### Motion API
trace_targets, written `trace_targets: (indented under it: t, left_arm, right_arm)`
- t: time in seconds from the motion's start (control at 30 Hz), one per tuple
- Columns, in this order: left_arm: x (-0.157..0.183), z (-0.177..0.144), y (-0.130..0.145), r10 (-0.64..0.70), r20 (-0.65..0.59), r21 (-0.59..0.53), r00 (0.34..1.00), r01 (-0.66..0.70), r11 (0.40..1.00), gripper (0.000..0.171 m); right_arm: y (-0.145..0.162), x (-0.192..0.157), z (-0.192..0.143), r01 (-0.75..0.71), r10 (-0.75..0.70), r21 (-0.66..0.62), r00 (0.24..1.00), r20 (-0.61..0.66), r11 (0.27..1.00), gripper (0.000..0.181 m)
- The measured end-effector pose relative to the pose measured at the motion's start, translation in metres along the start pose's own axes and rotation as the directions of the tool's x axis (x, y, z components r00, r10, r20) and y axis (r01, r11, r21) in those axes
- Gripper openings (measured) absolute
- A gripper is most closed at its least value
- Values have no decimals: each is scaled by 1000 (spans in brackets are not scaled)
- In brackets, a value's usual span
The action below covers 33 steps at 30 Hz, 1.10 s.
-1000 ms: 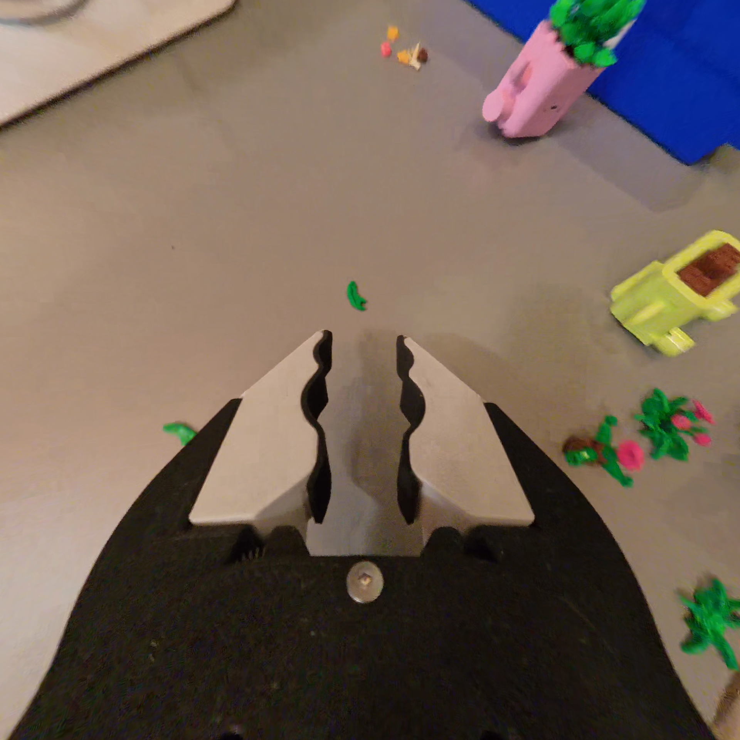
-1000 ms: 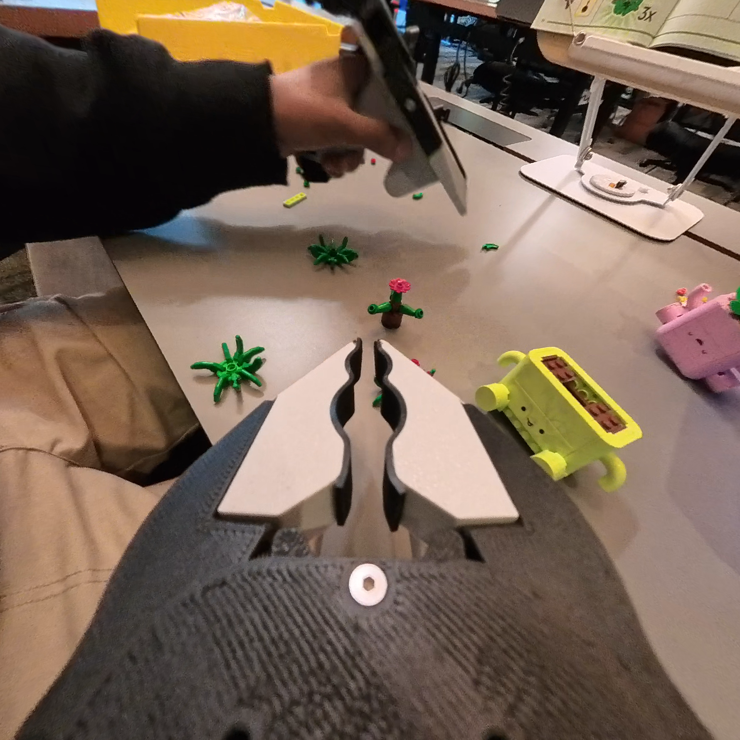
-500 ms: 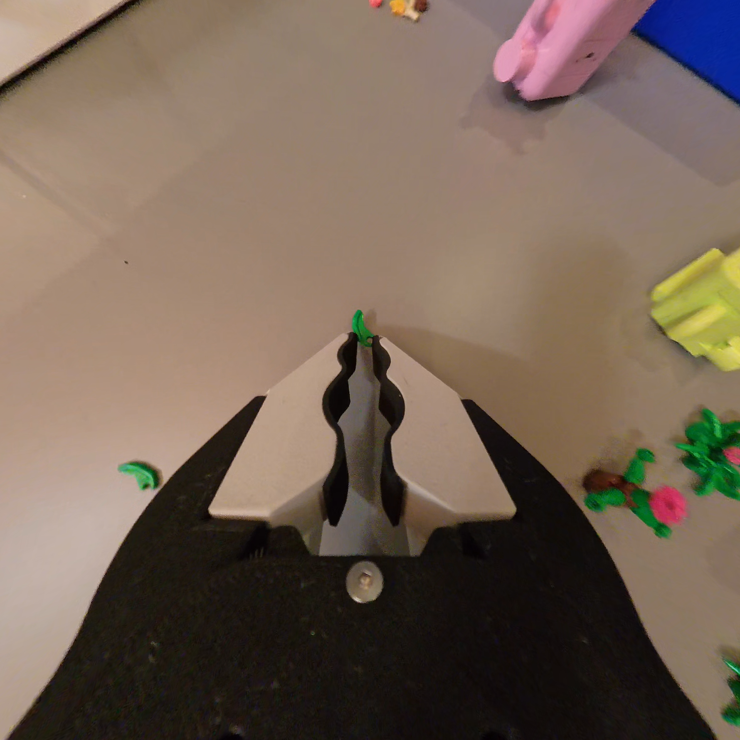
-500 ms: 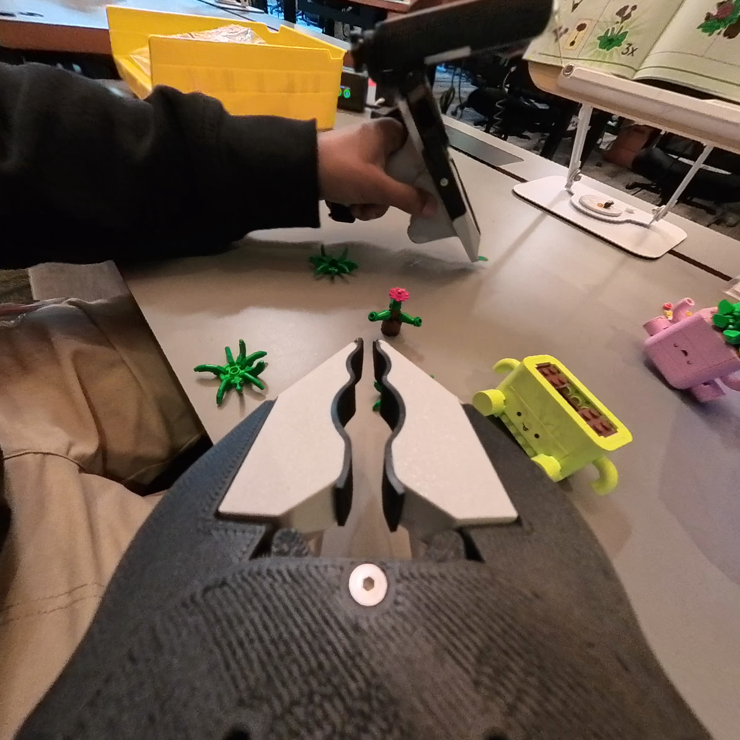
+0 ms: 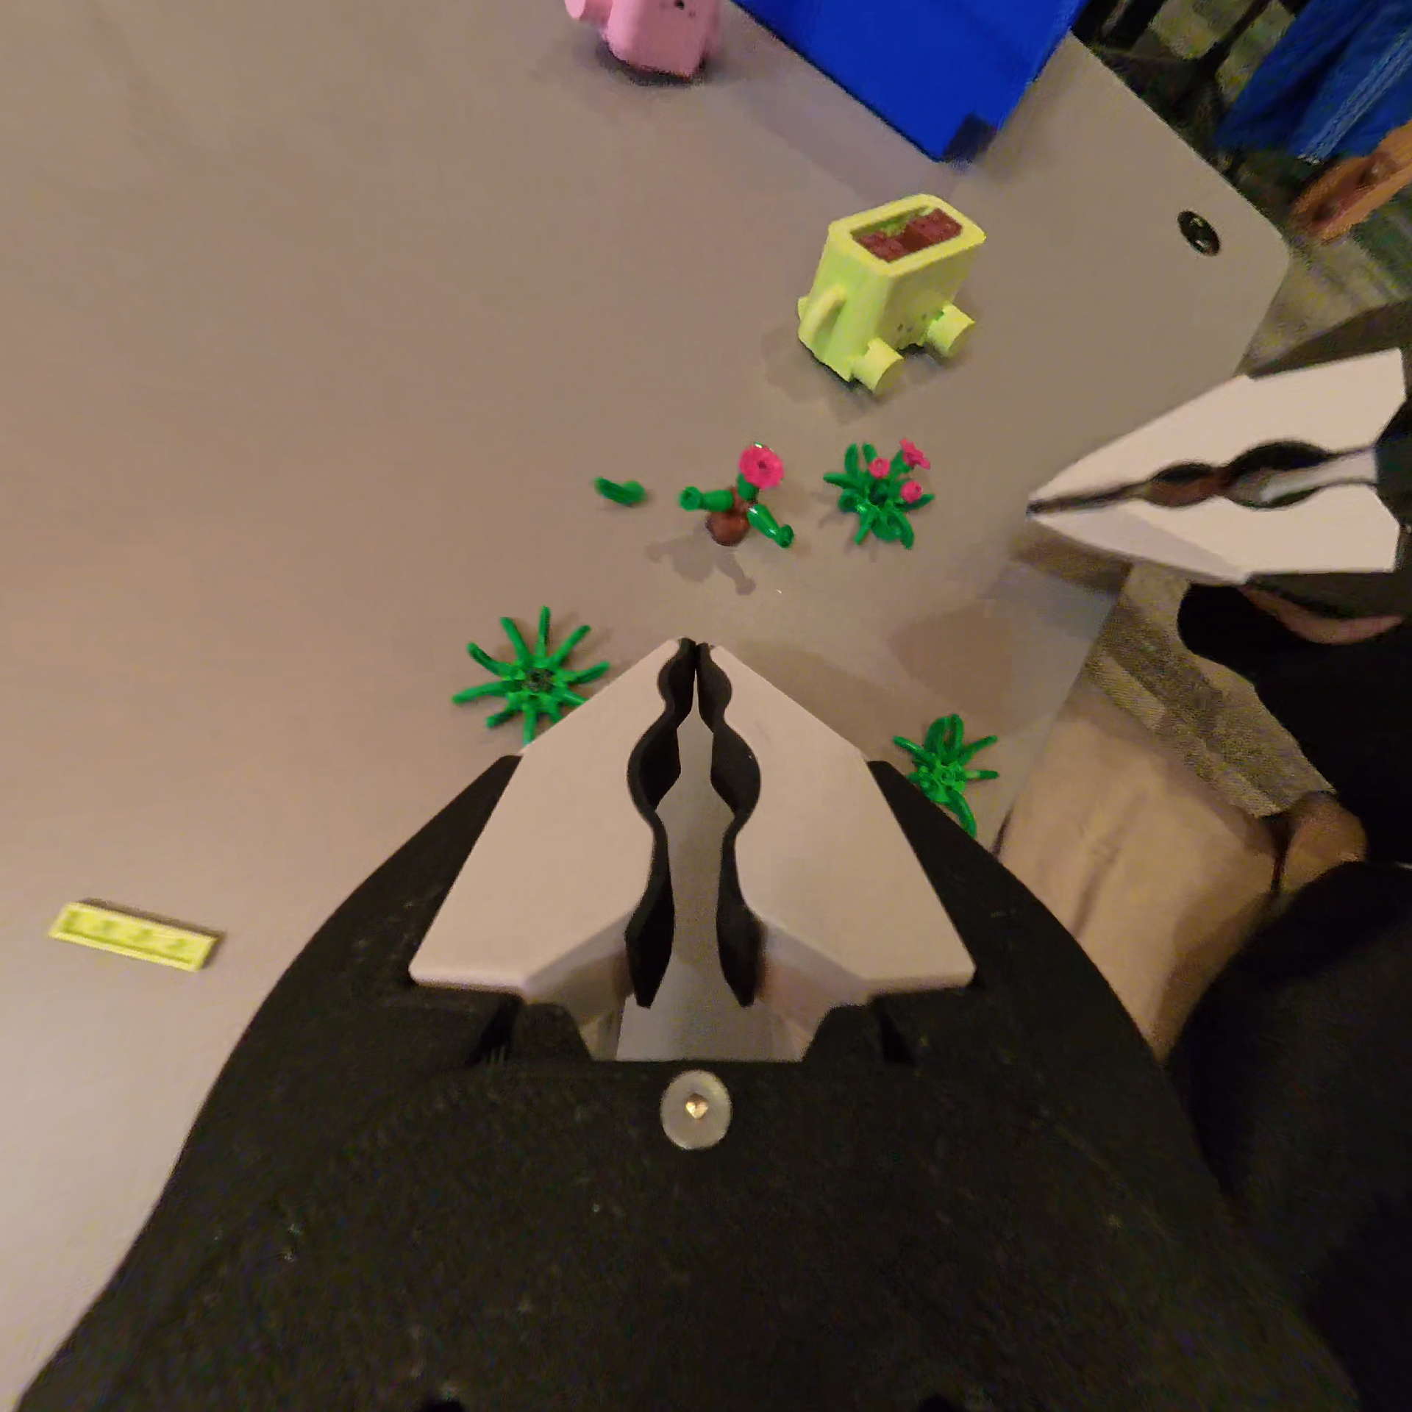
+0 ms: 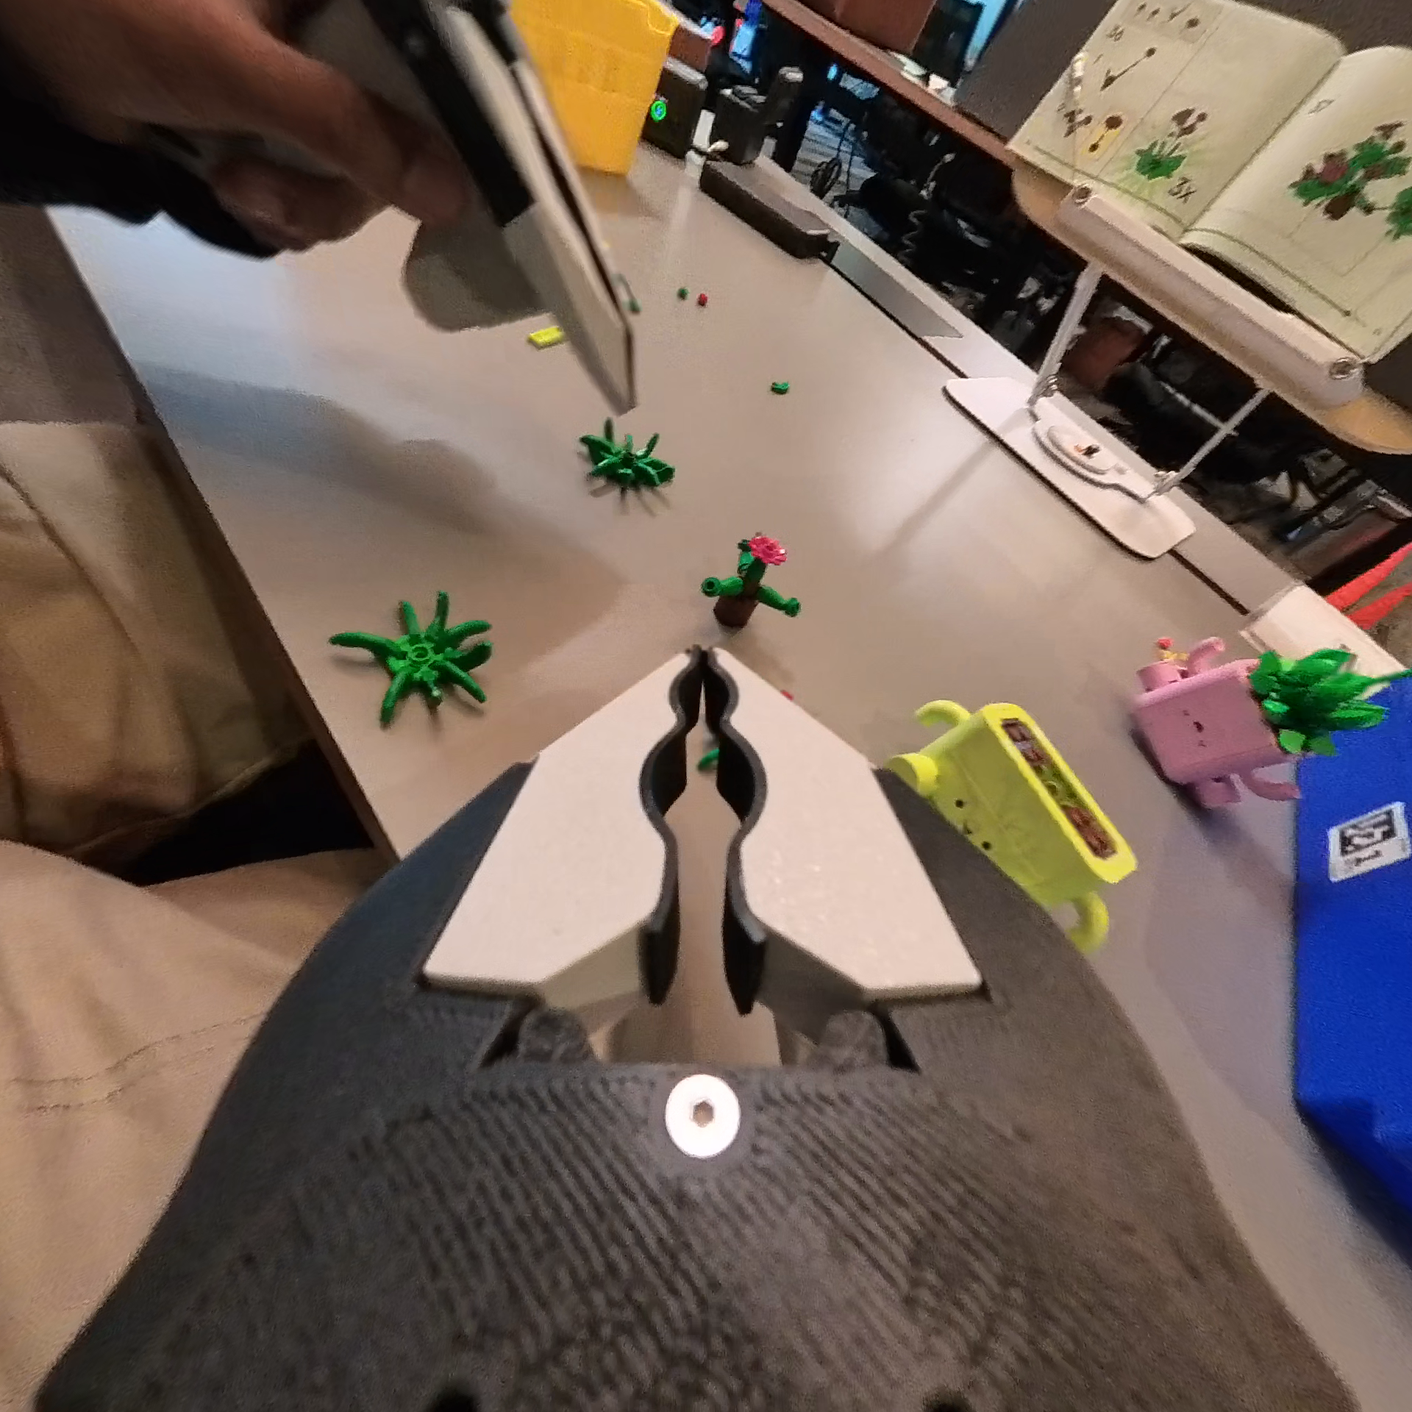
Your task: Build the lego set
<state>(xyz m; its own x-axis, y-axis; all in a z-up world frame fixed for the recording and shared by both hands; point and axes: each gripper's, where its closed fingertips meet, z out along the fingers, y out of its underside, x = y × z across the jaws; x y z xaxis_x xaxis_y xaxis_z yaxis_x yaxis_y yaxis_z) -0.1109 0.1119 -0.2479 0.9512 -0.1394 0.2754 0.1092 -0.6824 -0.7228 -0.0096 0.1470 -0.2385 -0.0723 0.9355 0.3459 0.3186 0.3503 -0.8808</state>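
Observation:
My left gripper (image 5: 694,648) is shut, hanging above the table near a green spiky leaf piece (image 5: 531,680). Nothing shows between its tips. It also shows in the right wrist view (image 6: 623,397). My right gripper (image 6: 701,653) is shut and empty, just short of a pink flower stem on a brown base (image 6: 745,584). The same stem (image 5: 733,497) stands beside a leafy piece with pink flowers (image 5: 879,493). A small green leaf (image 5: 619,490) lies left of the stem. A lime pot (image 5: 886,306) lies on its side. A pink pot (image 6: 1199,726) holds green leaves.
A second spiky leaf (image 5: 944,768) lies by the table's near edge. A lime flat plate (image 5: 134,934) lies at the left. A blue box (image 6: 1352,955) stands at the right, a booklet on a stand (image 6: 1222,130) and a yellow bin (image 6: 596,76) at the back. My hands' fingertips stand some 12 centimetres from each other. Between my left fingertips and the green spiky leaf piece (image 5: 531,680) there is roughly 6 centimetres. Seen from the right wrist view (image 6: 627,461) as well.
The left gripper shut around a small green leaf, then rose and swung right toward the flower pieces. The right gripper's small gap has shut, and it moved a little.

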Motion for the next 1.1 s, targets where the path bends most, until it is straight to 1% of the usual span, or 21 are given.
trace_targets:
  t: [0.03,0.07,0.17,0.27,0.33,0.37,0.4,0.43,0.47,0.5,0.53,0.6,0.7,0.8,0.87,0.9,0.93,1.07,1.1]
  left_arm:
    - [4,2,2,13,-1,-6,1000,-13,1000,0]
    - [4,5,3,41,23,-17,999,-41,999,3]
    - [-6,18,3,147,111,-76,983,-139,987,13]
    - [-25,32,-13,171,146,-80,974,-161,984,15]
    - [-35,42,-27,157,108,-73,982,-150,986,19]
    - [-39,48,-32,159,76,-87,984,-152,984,20]
    - [-39,56,-32,171,17,-121,985,-168,978,21]
    - [-34,64,-30,191,-71,-164,979,-201,966,22]
    - [-34,69,-23,212,-126,-223,969,-236,946,29]
    - [-41,74,-19,235,-122,-275,964,-260,926,33]
    - [-47,77,-20,273,-107,-288,956,-292,912,30]
    - [-54,79,-28,319,-84,-280,944,-329,902,32]
    - [-50,84,-26,315,-130,-291,940,-340,894,33]
    - [-42,87,-25,358,-167,-269,919,-392,880,31]
    - [-40,86,-23,377,-162,-285,912,-410,867,20]
    - [-37,86,-21,377,-170,-294,910,-412,862,9]
    - [-35,85,-20,378,-173,-298,909,-415,860,5]
    - [-35,80,-17,401,-140,-307,905,-425,852,4]
    - [-35,77,-19,408,-131,-292,903,-429,855,4]
  right_arm:
    - [-1,4,-2,-19,19,13,1000,-7,1000,0]
    - [-3,8,-4,-45,45,27,999,-8,999,0]
    - [-6,16,-7,-123,123,63,992,7,990,0]
    - [-9,19,-9,-167,166,86,986,20,982,0]
    - [-9,19,-10,-179,177,89,984,31,980,0]
    - [-9,19,-10,-180,177,89,984,35,980,0]
    - [-9,19,-10,-178,175,89,984,36,980,0]
    - [-9,18,-10,-173,170,89,985,38,981,0]
    - [-10,16,-10,-165,162,88,986,47,982,0]
    - [-10,14,-10,-158,153,87,987,54,984,0]
    - [-10,13,-10,-151,146,87,988,55,985,0]
    - [-11,12,-11,-137,132,95,990,53,986,0]
    - [-11,11,-11,-124,120,100,992,47,987,0]
    - [-10,10,-9,-132,127,85,990,62,988,0]
    - [-10,10,-9,-138,133,83,989,68,987,0]
    - [-10,10,-9,-140,135,84,989,68,987,0]
    - [-10,11,-9,-142,136,84,988,69,986,0]
    - [-9,11,-8,-143,138,80,988,68,986,0]
    - [-9,11,-8,-141,136,80,989,66,987,0]
